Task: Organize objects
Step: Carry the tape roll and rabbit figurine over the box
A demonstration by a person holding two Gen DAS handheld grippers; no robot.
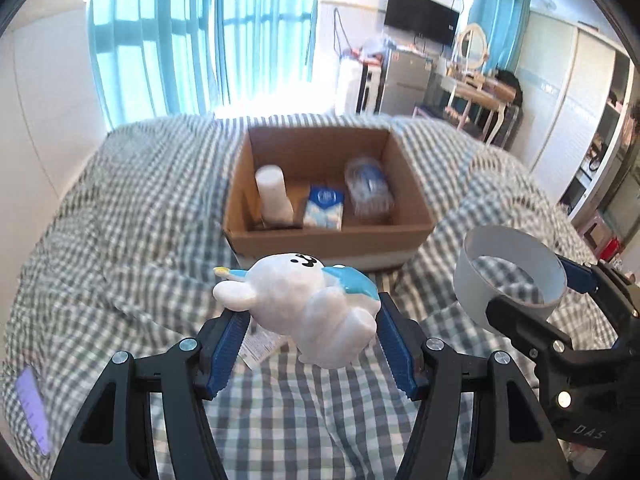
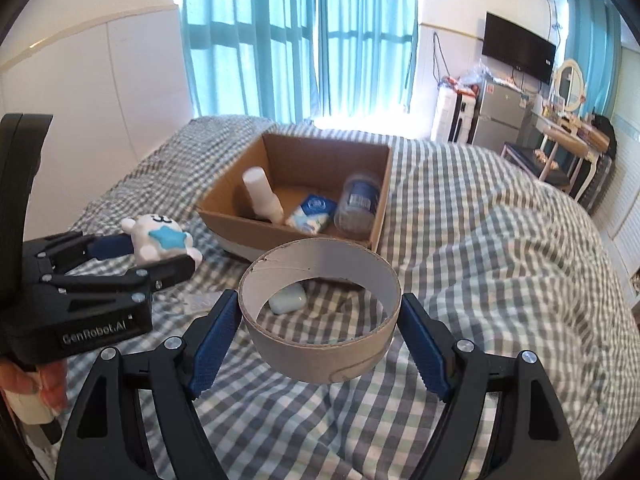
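My left gripper [image 1: 312, 336] pinches the plush toy [image 1: 304, 304] and my right gripper [image 2: 320, 336] clamps the cardboard ring [image 2: 320, 312], both held above the bed [image 2: 480, 260], with the open cardboard box [image 1: 328, 240] straight ahead, nearer my left.

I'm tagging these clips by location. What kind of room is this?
Most likely a bedroom or small studio flat: a bed with a checked duvet, a vanity table with an oval mirror, and a wall-mounted TV above a small fridge.
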